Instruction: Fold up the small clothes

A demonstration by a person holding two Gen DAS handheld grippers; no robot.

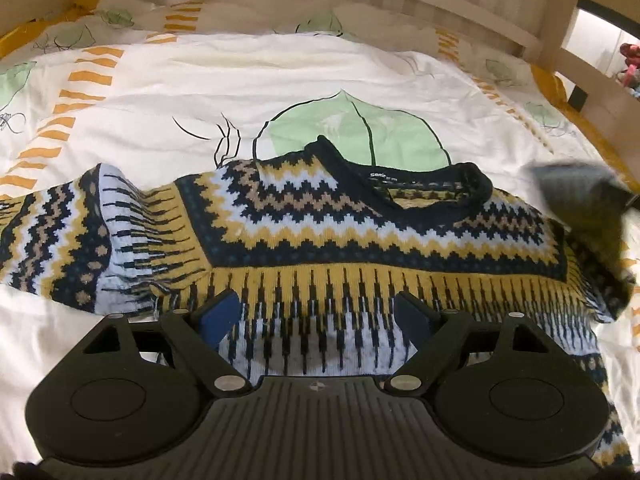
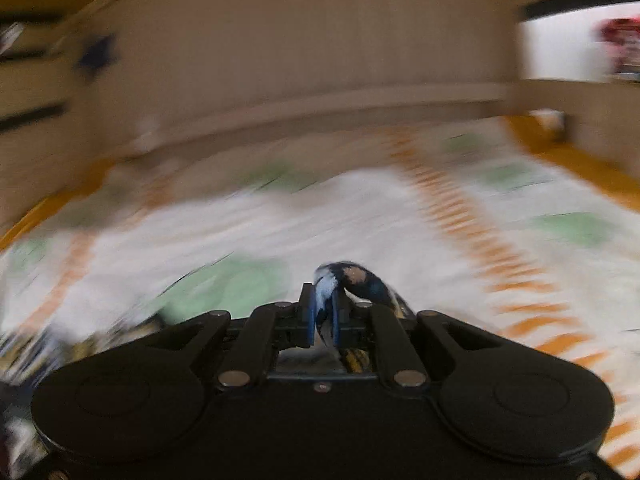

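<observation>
A small knitted sweater point(image 1: 320, 224) with navy, yellow and white zigzag bands lies flat on the bed, collar away from me, one sleeve spread to the left. My left gripper point(image 1: 320, 312) is open just above the sweater's body, its blue pads wide apart. My right gripper point(image 2: 323, 312) is shut on a bunched piece of the sweater's fabric point(image 2: 352, 280) and holds it off the bed; that view is motion-blurred. In the left wrist view the right gripper point(image 1: 580, 188) shows as a grey blur at the sweater's right sleeve.
The bed cover point(image 1: 200, 92) is white with green leaves and orange stripes. A wooden bed rail point(image 1: 520, 12) runs along the far side and right. An opening with red objects point(image 1: 630, 68) is at the far right.
</observation>
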